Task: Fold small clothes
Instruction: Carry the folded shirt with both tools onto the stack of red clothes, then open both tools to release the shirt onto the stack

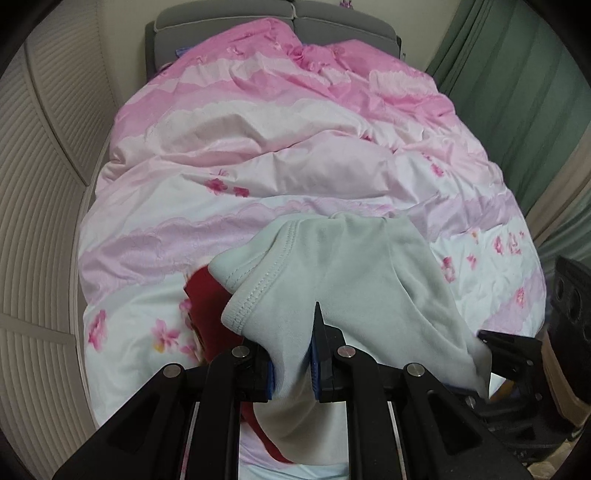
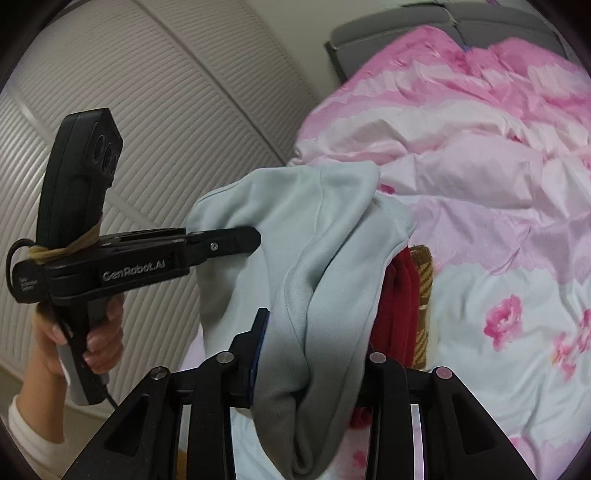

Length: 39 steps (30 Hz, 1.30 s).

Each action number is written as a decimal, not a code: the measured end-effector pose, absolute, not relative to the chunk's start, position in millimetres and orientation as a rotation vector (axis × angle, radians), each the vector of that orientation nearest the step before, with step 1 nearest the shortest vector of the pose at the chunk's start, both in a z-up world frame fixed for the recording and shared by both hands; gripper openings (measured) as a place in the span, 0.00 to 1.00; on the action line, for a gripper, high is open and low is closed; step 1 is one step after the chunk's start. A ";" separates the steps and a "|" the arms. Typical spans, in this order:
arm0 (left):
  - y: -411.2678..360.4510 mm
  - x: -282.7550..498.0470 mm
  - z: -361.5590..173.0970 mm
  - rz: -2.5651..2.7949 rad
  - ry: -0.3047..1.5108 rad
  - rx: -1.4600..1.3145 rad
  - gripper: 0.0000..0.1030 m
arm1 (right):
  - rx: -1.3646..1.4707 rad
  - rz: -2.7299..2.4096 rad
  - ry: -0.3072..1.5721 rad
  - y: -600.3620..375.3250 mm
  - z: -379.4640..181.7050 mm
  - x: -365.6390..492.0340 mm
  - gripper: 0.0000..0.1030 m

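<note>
A small pale mint garment (image 1: 343, 280) with a stitched hem hangs between both grippers above the bed. My left gripper (image 1: 291, 365) is shut on its near edge, cloth bunched between the blue pads. The same garment (image 2: 295, 258) fills the right wrist view, where my right gripper (image 2: 310, 354) is shut on a thick fold of it. The left gripper (image 2: 221, 240) shows there from the side, clamped on the cloth. A red garment (image 1: 207, 295) lies on the bed beneath; it also shows in the right wrist view (image 2: 399, 306).
A rumpled pink floral duvet (image 1: 295, 147) covers the bed, with a grey headboard (image 1: 229, 22) behind. White slatted wardrobe doors (image 1: 40, 221) stand at left, green curtains (image 1: 517, 85) at right. A brown woven item (image 2: 423, 280) lies by the red garment.
</note>
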<state>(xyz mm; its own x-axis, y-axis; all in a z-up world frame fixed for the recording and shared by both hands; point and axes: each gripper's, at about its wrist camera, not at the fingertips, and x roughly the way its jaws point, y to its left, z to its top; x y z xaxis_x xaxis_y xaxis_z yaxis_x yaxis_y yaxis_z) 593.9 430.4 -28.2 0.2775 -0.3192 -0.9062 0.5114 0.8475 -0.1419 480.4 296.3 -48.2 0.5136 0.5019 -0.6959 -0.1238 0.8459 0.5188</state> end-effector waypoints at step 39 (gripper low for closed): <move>318.8 340.6 39.5 -0.215 0.853 0.222 0.94 | 0.087 0.062 0.869 154.9 35.4 337.9 0.87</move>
